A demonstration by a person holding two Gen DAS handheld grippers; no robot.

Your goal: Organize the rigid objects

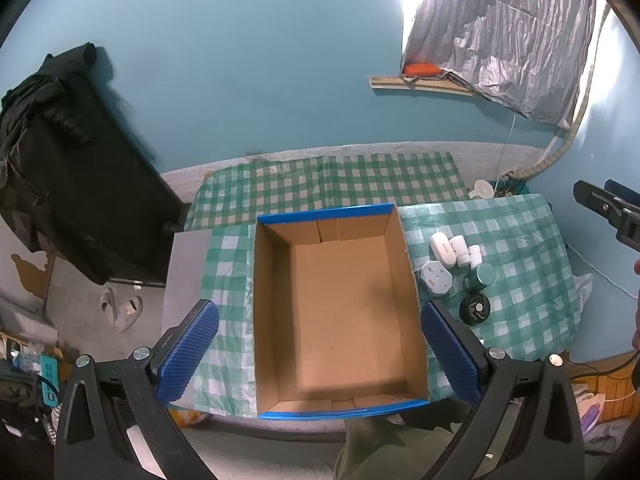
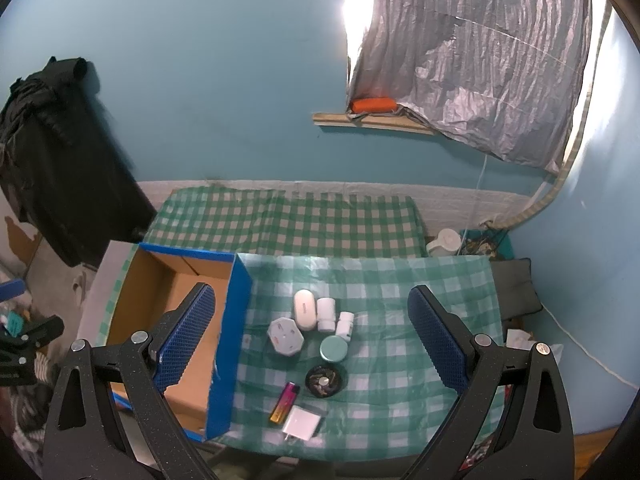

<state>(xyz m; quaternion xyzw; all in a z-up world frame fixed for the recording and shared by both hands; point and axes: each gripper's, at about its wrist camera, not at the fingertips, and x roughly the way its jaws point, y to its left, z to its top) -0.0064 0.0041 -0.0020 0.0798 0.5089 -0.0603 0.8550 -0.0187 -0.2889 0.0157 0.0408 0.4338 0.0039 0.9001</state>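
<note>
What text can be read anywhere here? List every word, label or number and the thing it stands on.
No text is legible.
White oval case: faint grey print, too small to read.
White octagonal adapter: red marks, blurred.
Cardboard box: small print on blue rim, unreadable.
Teal packet on the floor: dark print, blurred.

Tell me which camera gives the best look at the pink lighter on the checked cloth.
The right wrist view. There the pink lighter lies in full sight on the green checked cloth, between the blue-edged cardboard box and a white charger. The left wrist view does not show it at all; it looks down into the box.
</note>
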